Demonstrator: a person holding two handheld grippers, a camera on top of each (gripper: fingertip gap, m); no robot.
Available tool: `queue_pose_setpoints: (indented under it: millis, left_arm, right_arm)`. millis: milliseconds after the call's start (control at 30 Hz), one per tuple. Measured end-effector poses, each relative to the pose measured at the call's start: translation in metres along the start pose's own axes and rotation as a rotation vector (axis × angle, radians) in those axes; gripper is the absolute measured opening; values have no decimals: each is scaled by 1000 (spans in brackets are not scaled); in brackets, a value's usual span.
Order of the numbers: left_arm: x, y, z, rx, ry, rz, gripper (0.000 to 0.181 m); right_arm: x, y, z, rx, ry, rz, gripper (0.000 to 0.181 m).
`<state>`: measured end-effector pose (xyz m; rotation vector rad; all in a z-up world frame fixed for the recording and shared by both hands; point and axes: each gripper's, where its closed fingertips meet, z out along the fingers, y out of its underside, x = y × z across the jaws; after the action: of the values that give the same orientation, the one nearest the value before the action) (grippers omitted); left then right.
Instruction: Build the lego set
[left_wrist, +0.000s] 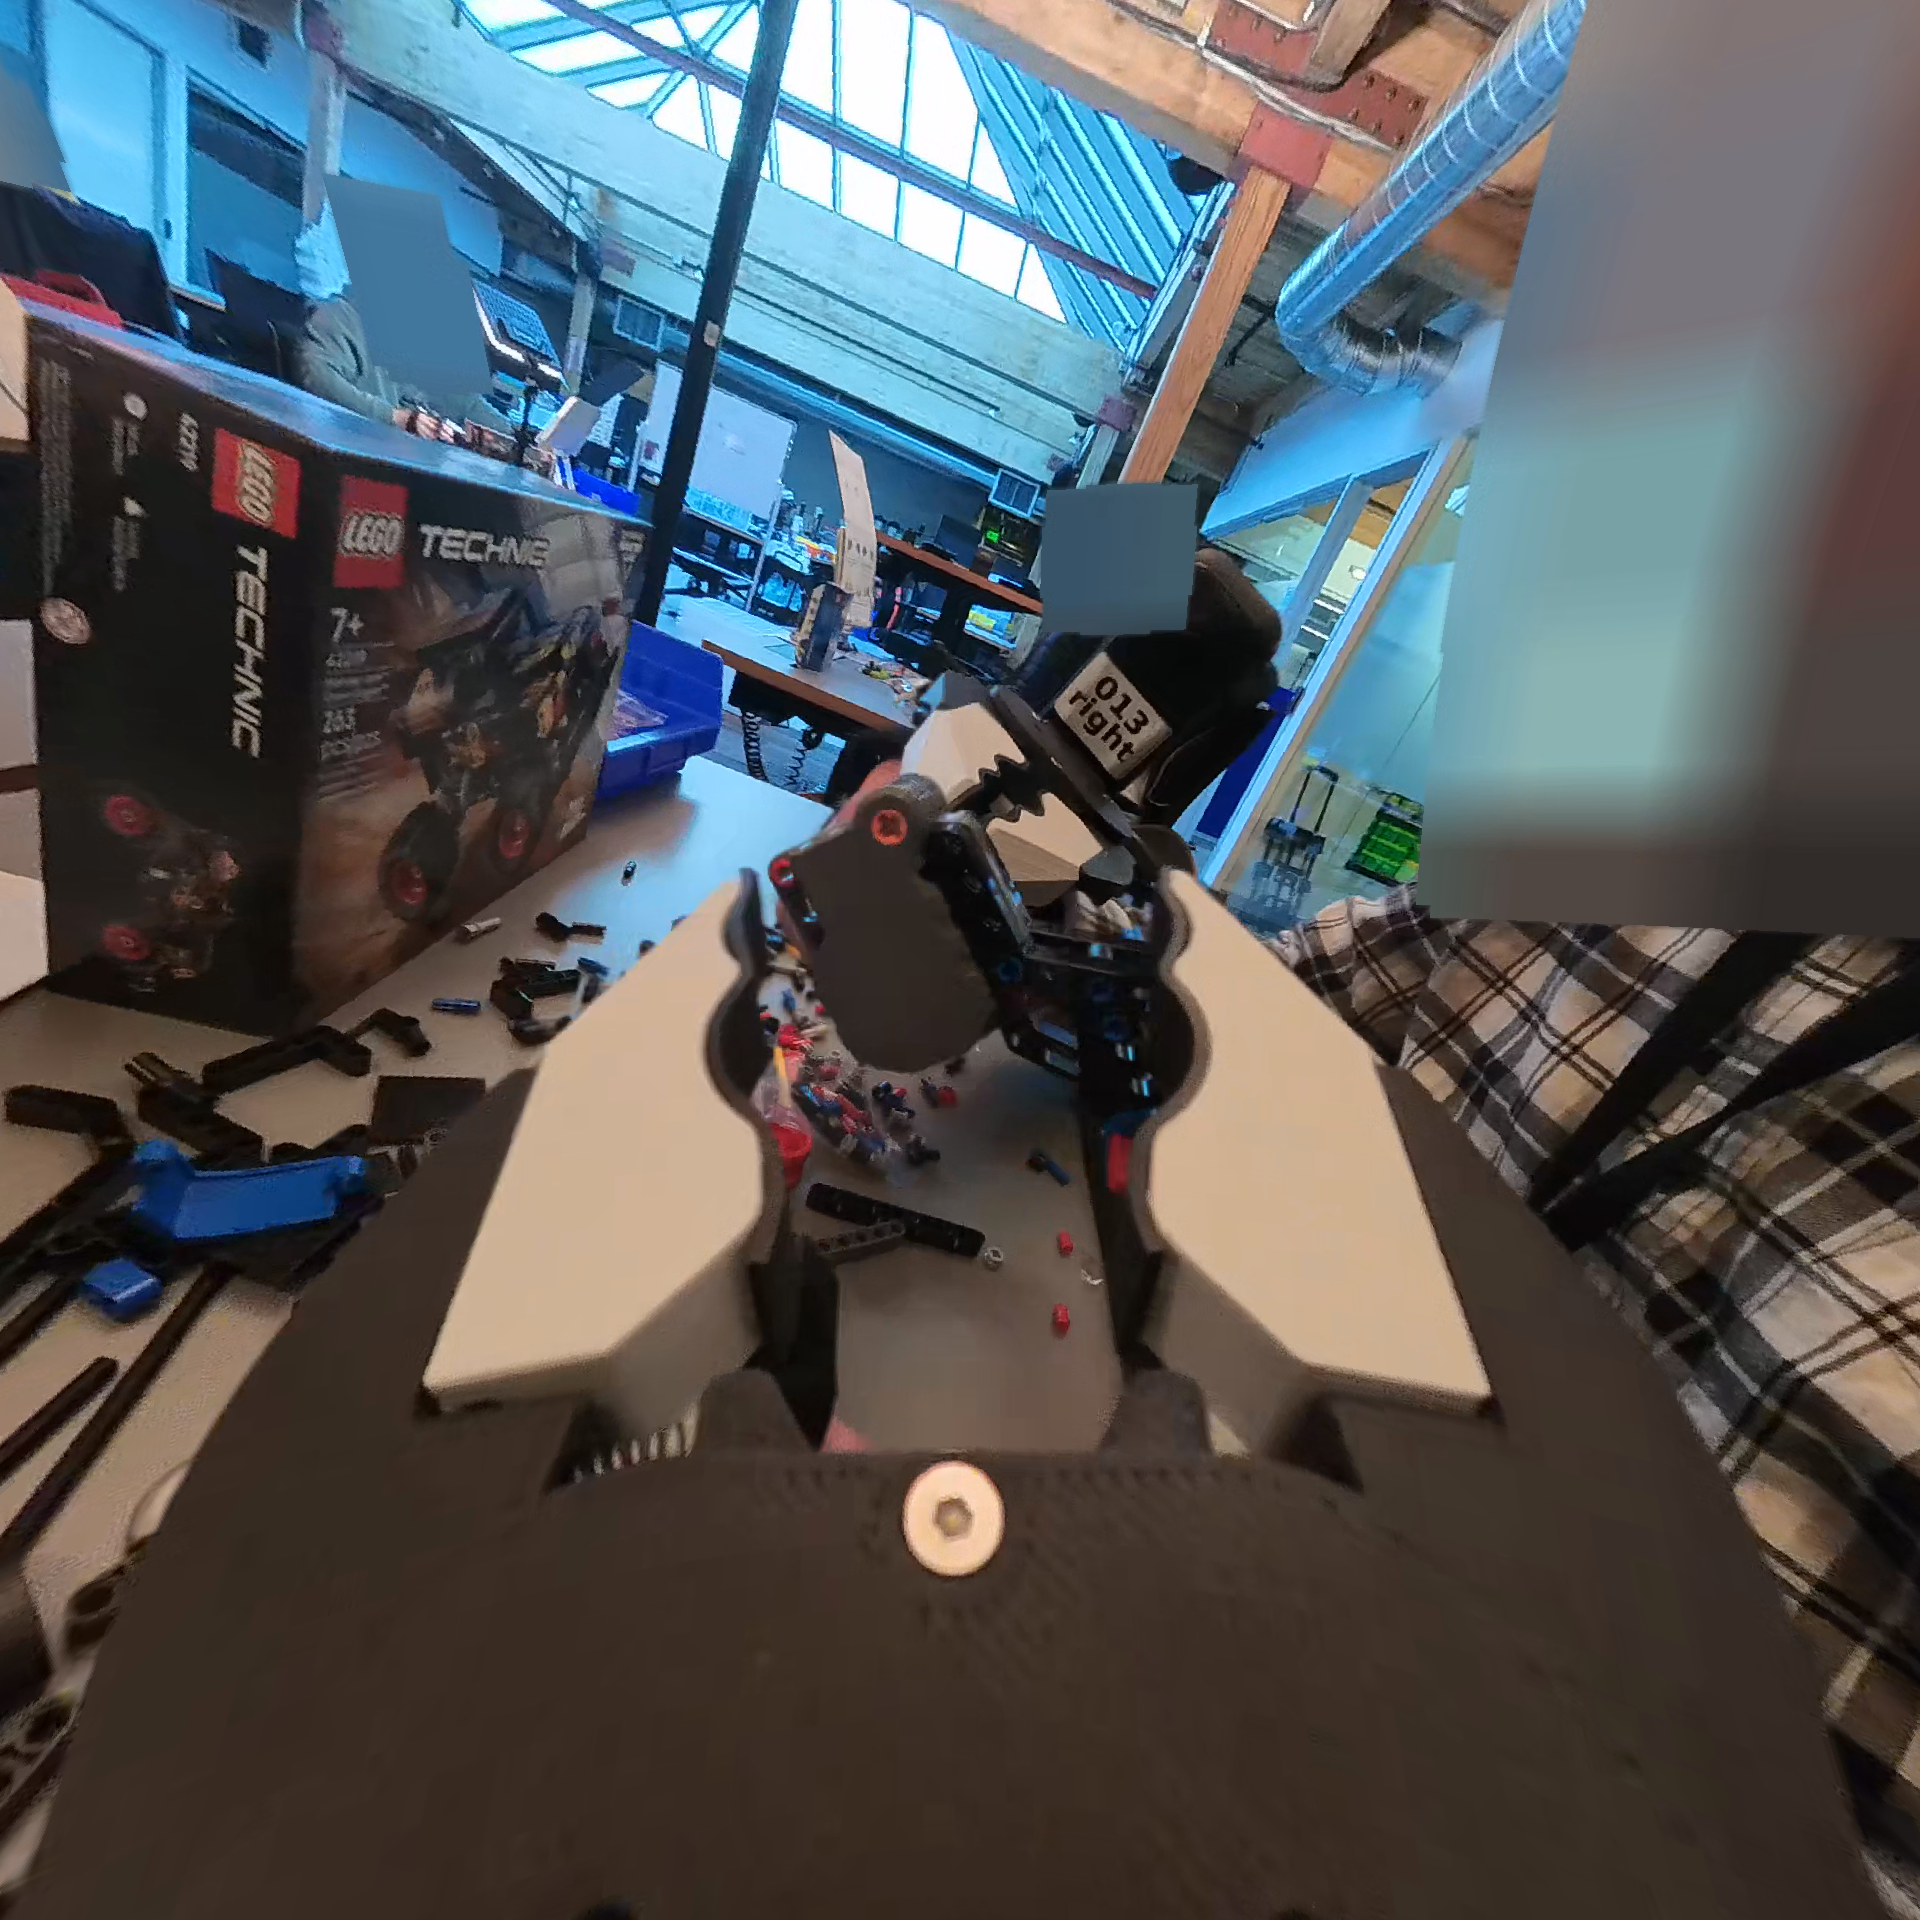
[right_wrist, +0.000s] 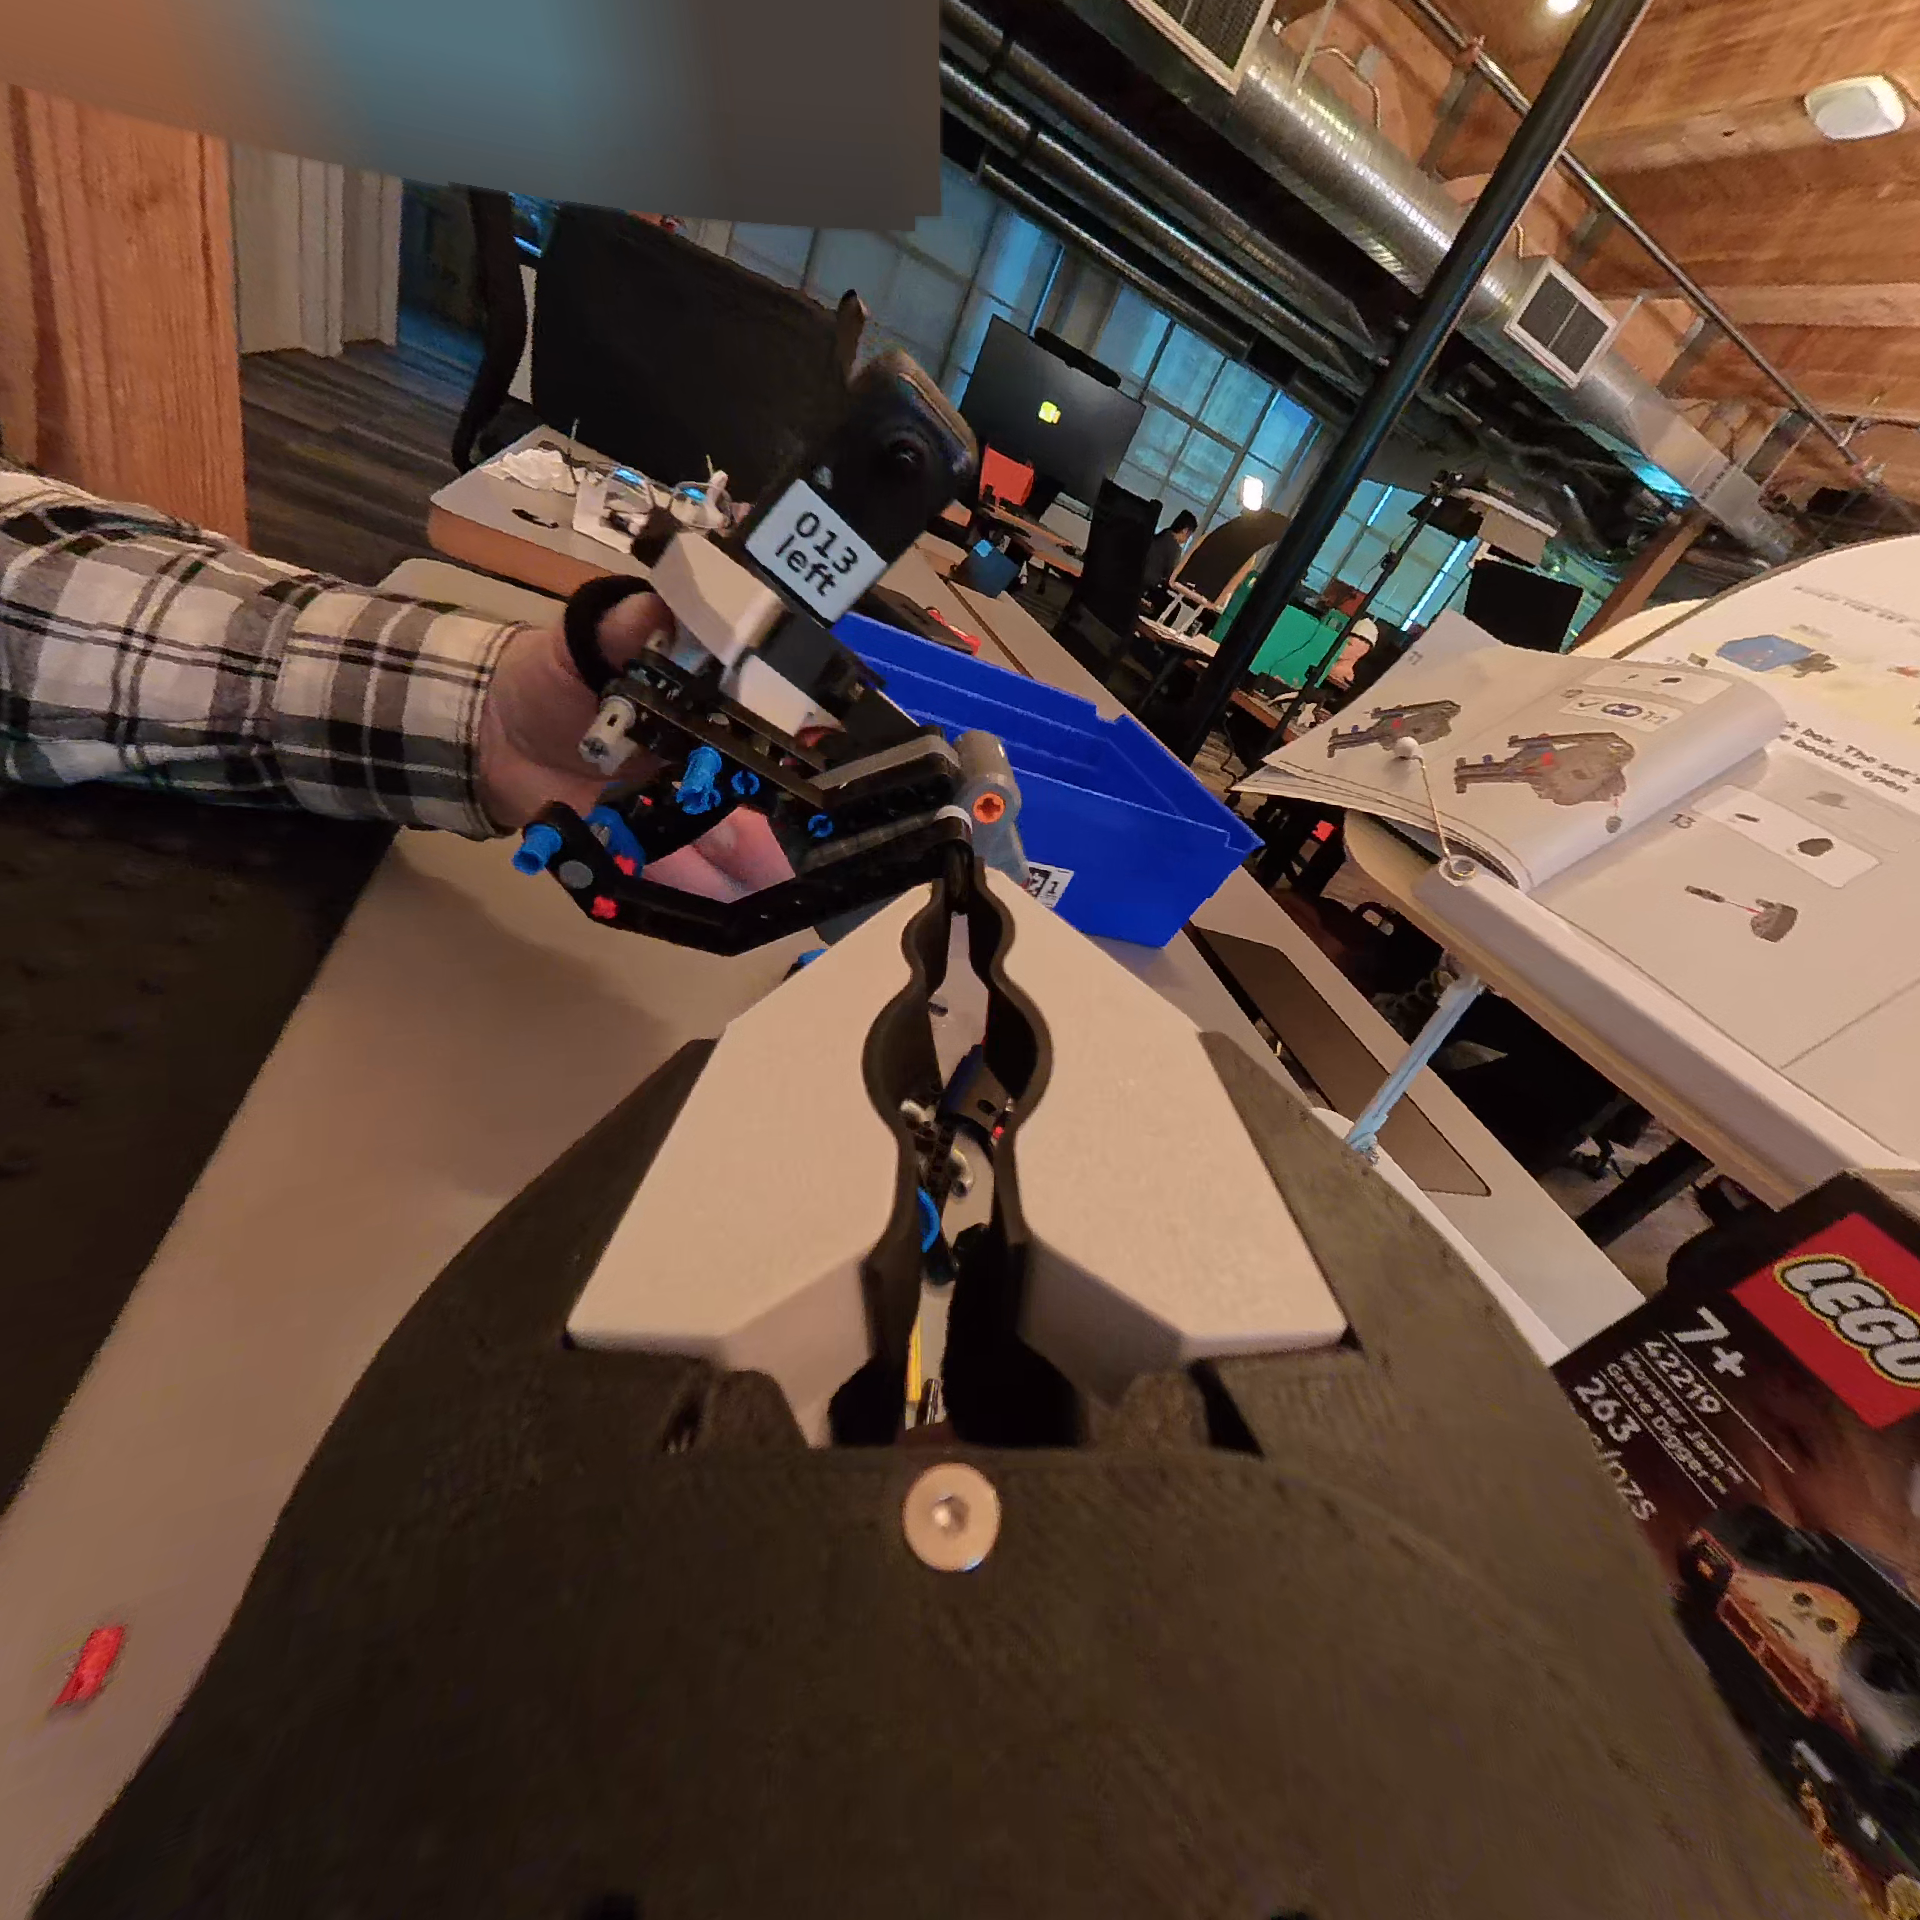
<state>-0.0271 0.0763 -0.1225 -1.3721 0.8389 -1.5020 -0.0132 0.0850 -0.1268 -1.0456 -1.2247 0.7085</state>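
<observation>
The half-built black Technic frame (right_wrist: 790, 842), studded with blue and red pins, hangs in the air above the desk (right_wrist: 436, 1039), held between the two grippers. The right gripper (right_wrist: 961, 914) has its fingers clenched on the frame's near end, beside a grey connector with an orange centre (right_wrist: 987, 805). The left gripper (left_wrist: 961, 935) stands wide, its right finger (left_wrist: 1184, 935) against the frame; whether it truly grips, I cannot tell. Below the frame, loose small pins (left_wrist: 852, 1101) and black beams (left_wrist: 894, 1221) lie scattered on the desk, with a blue panel piece (left_wrist: 239, 1195) farther left. The set's box (left_wrist: 312, 717) stands upright beyond those parts. A blue bin (right_wrist: 1070, 790) sits behind the frame, and the open instruction booklet (right_wrist: 1558, 769) lies right of the bin.
</observation>
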Motion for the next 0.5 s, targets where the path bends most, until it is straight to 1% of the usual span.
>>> queue_pose_setpoints:
  millis: [67, 167, 500]
  left_arm:
    - [-3, 3, 3, -9, -6, -12, 60]
    - [-6, 8, 4, -28, -20, -7, 48]
    - [-12, 11, 3, -68, -86, 65, 46]
  right_arm:
    - [-3, 0, 1, 5, -15, -3, 1]
    - [-6, -1, 1, 14, -29, -4, 1]
    - [-6, 8, 2, -16, -43, 18, 1]
